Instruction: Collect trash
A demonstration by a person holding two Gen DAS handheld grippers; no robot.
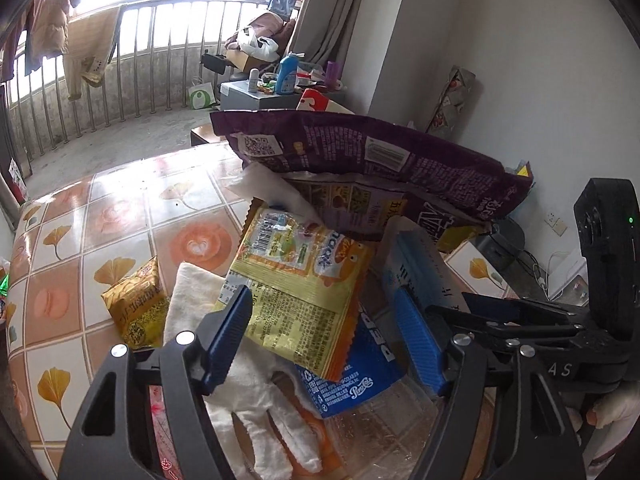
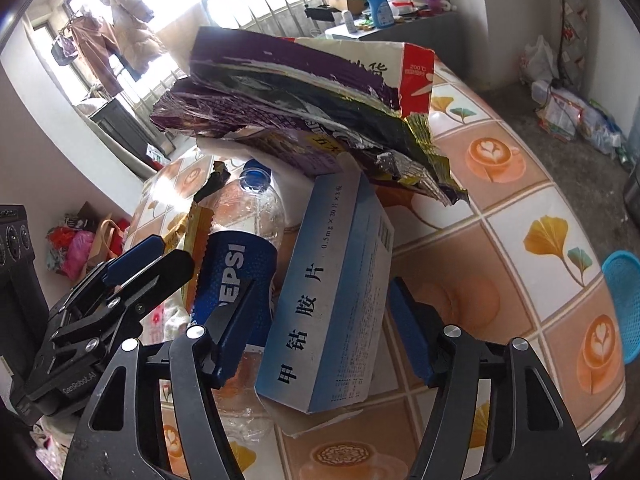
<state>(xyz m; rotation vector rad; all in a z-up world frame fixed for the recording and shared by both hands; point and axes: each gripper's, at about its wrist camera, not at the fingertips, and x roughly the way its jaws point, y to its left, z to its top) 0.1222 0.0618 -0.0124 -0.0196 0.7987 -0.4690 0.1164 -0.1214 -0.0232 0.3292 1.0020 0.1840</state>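
A heap of trash lies on the patterned table (image 1: 80,216). A purple snack bag (image 1: 360,152) tops it, over a yellow wrapper (image 1: 296,280), a Pepsi bottle (image 1: 352,384) and a white-blue medicine box (image 1: 420,272). My left gripper (image 1: 324,344) is open, its jaws on either side of the yellow wrapper and bottle. My right gripper (image 2: 320,328) is open around the medicine box (image 2: 332,308), with the Pepsi bottle (image 2: 236,268) beside its left finger and the purple bag (image 2: 304,96) above. The left gripper also shows in the right wrist view (image 2: 132,268).
A yellow packet (image 1: 136,308) and a white cloth (image 1: 240,392) lie on the table left of the heap. A blue mesh basket (image 2: 624,304) stands at the table's right edge. A cluttered cabinet (image 1: 256,96) and railing (image 1: 120,72) stand behind.
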